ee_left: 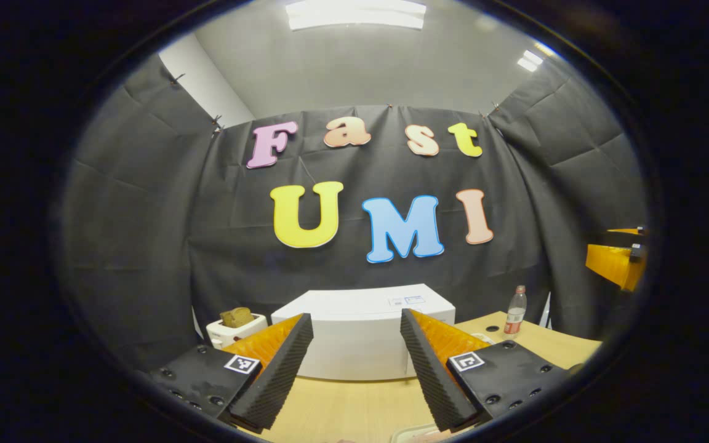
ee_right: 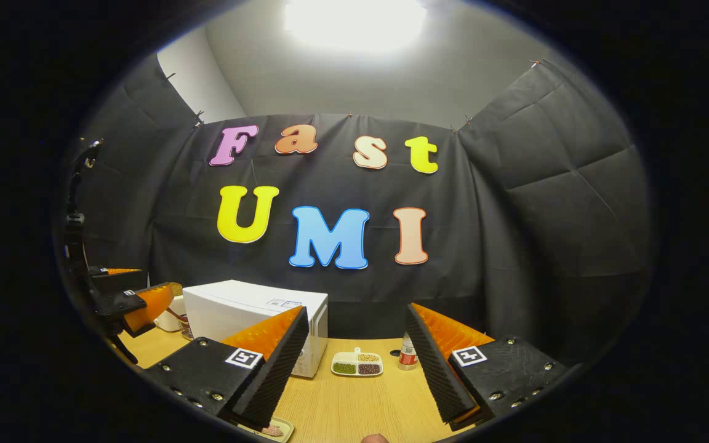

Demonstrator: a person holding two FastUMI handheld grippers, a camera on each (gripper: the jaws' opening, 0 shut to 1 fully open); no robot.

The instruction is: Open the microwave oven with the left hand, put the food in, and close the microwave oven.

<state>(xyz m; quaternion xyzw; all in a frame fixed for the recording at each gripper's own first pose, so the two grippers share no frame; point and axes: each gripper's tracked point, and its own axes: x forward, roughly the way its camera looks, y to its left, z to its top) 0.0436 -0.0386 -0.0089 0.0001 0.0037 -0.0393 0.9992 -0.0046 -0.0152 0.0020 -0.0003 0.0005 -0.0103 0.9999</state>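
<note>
**Both grippers wait in front of the shut microwave**

Nearest of all, in the left gripper view, are the two fingers of the left gripper [ee_left: 356,363]. They stand wide apart and hold nothing. Between them, a little farther off, sits the white box-shaped microwave oven [ee_left: 360,335] on the pale wooden table [ee_left: 354,406]. Its door looks shut.

In the right gripper view the right gripper [ee_right: 354,369] is spread wide too, with nothing in it. At the very near edge, under its left finger, peeks a small pale dish [ee_right: 273,428] with something pinkish on it. I think this is the food, but too little of it shows to be sure.

The job has not really begun. The first step is to open the door with the left gripper. To do it well, bring the left gripper straight in to the door's opening edge or handle, close the fingers on it firmly, then pull in a slow curve the way the door swings. Keep the right gripper and the food back, out of the door's path.

Now the count. One microwave. One white toaster [ee_left: 236,327] with brown bread in it, left of the microwave. One clear plastic bottle with a red label [ee_left: 516,312] on the far right. One white tray with three little compartments of beans [ee_right: 357,363]. Two grippers.
</note>
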